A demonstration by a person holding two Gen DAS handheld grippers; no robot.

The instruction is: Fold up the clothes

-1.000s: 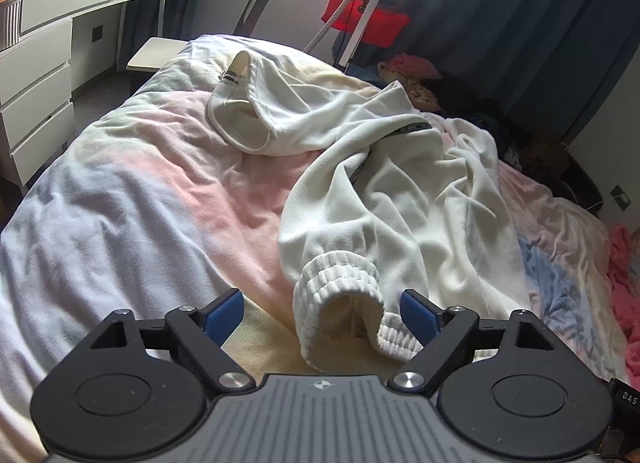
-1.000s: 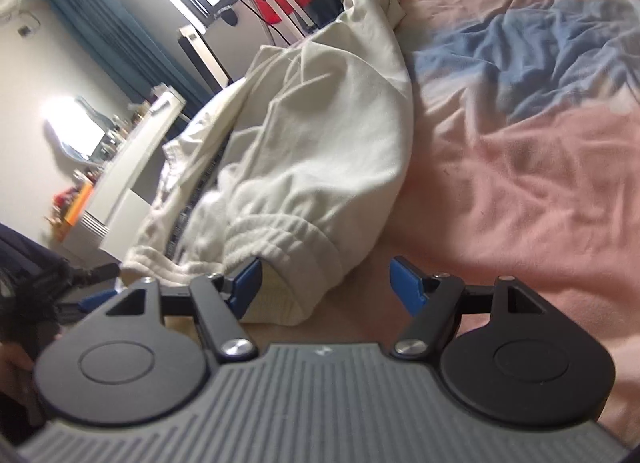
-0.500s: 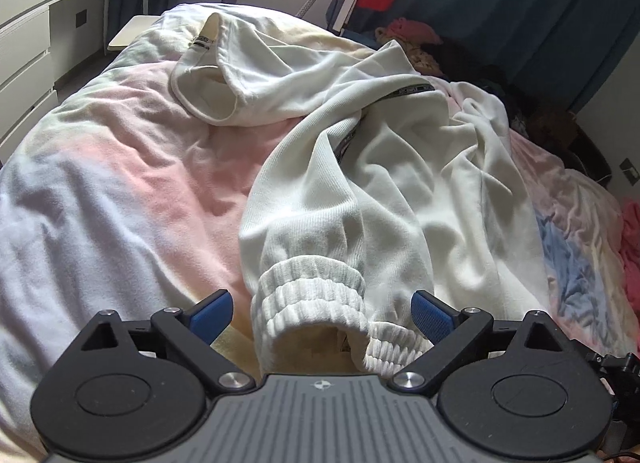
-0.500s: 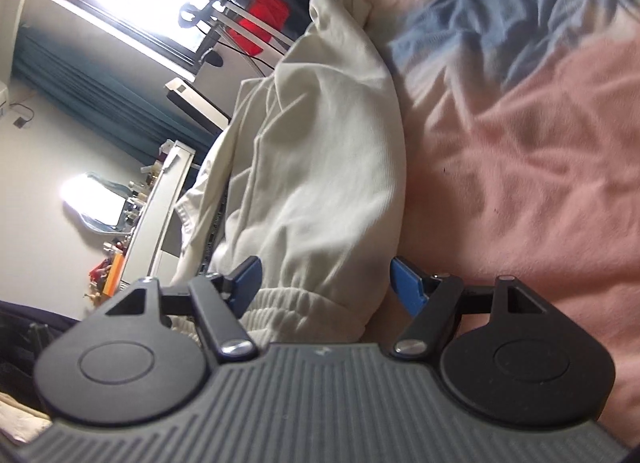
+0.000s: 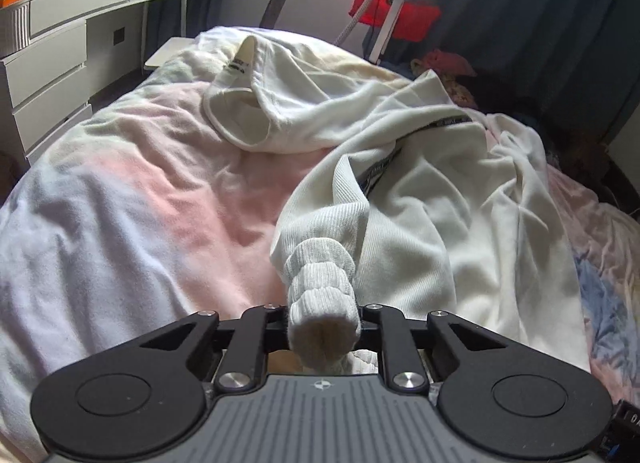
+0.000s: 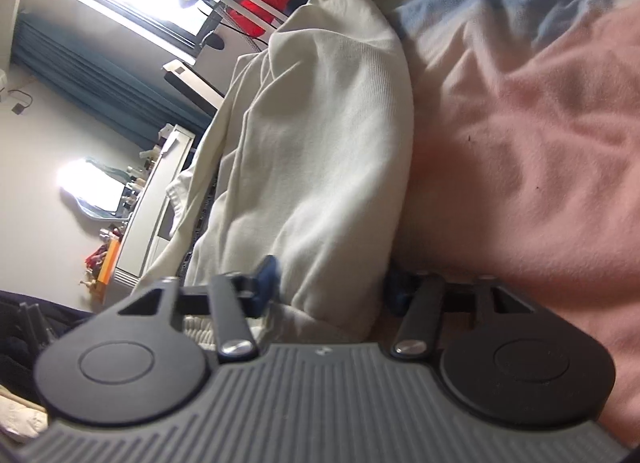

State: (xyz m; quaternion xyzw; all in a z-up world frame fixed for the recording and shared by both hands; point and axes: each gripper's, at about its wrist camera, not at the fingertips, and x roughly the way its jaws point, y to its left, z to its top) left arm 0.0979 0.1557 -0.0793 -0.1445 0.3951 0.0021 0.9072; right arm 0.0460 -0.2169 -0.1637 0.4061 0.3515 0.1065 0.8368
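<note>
On the pastel duvet (image 5: 132, 199) the white sweatshirt (image 5: 432, 199) lies rumpled. We clamp our left gripper (image 5: 322, 321) on its ribbed cuff (image 5: 322, 295) and straddle the hem with our right gripper (image 6: 332, 287), jaws half-closed, to spread it flat.

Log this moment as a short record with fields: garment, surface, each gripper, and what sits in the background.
garment: white hoodie, crumpled, not folded, hood toward the far end of the bed
surface: bed blanket in pink, pale blue and yellow patches
left gripper: shut on the ribbed cuff of a sleeve
right gripper: around a bunched part of the hoodie; blue pads near the cloth, full closure unclear
background: white dresser, dark blue curtains, red bag
</note>
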